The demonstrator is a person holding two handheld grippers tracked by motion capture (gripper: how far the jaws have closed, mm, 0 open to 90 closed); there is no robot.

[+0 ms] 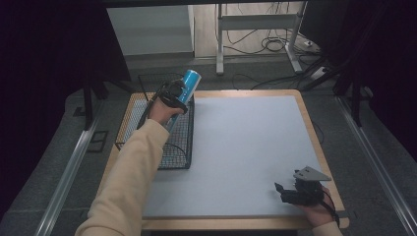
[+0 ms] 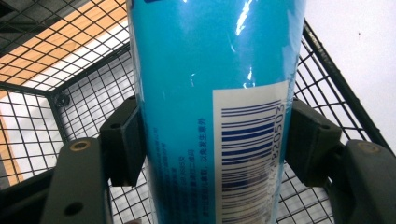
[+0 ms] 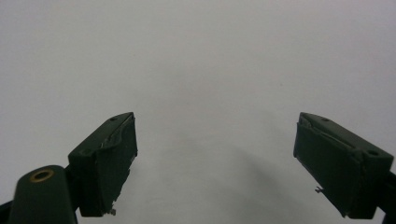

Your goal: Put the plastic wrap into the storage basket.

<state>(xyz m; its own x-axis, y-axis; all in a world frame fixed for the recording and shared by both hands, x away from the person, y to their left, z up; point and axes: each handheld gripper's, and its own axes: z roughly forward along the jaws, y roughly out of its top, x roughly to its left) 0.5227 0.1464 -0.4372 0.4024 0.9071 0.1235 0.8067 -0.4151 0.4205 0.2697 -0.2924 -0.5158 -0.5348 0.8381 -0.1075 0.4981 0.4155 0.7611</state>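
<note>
the left tool [image 1: 178, 91] is gripping a blue can [image 1: 189, 82] over the wire basket [image 1: 147, 129] at the table's left edge — release seemingly pending; the right tool [image 1: 287, 192] is resting open.

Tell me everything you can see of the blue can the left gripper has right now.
The blue can is a glossy cylinder with a shiny wrap, a white barcode panel and small white print. Its top cap looks pale in the high view. The left gripper is shut on it, one black pad pressing each side. It is held tilted above the black wire basket at the table's left edge, touching nothing else that shows.
</note>
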